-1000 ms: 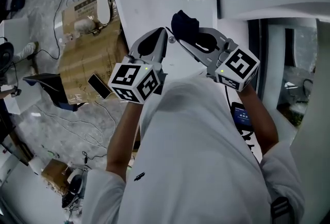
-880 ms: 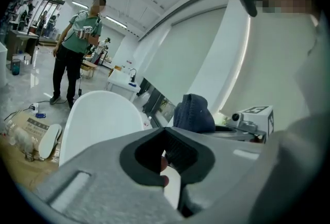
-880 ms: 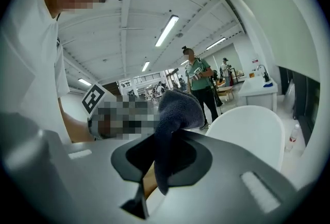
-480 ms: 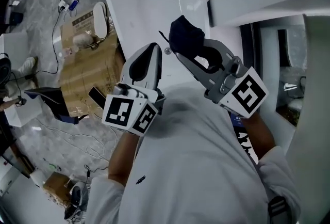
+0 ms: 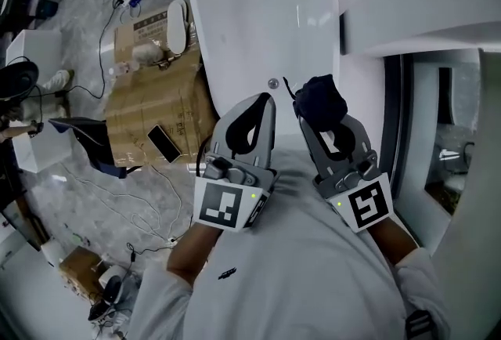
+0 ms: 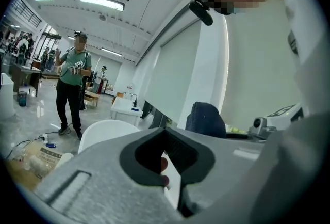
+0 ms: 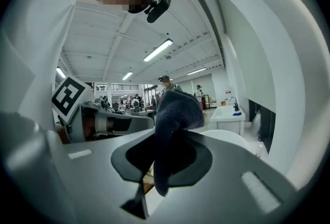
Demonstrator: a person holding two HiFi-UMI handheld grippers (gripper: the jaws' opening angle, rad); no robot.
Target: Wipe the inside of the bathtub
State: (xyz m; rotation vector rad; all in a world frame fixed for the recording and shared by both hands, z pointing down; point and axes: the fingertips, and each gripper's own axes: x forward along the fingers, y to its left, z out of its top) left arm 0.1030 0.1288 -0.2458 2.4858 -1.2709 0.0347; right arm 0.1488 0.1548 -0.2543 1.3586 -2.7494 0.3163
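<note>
The white bathtub (image 5: 258,9) runs away from me in the head view, its round drain (image 5: 272,83) near the close end. My right gripper (image 5: 322,113) is shut on a dark blue cloth (image 5: 321,98), which bunches over its tips just right of the drain. In the right gripper view the cloth (image 7: 172,114) hangs down between the jaws. My left gripper (image 5: 264,105) is shut with nothing in it, side by side with the right one at the tub's near rim. The cloth (image 6: 206,118) shows past the left gripper (image 6: 167,132).
Flattened cardboard (image 5: 149,95) lies on the floor left of the tub, with a phone (image 5: 164,144) and a white oval object (image 5: 178,25) on it. Cables trail over the grey floor (image 5: 117,189). A person in a green shirt (image 6: 72,89) stands farther off.
Both grippers have drawn together and now point the same way at the tub's near end. The right gripper, still shut on the cloth, swung from the left of its marker cube to just right of the drain.
</note>
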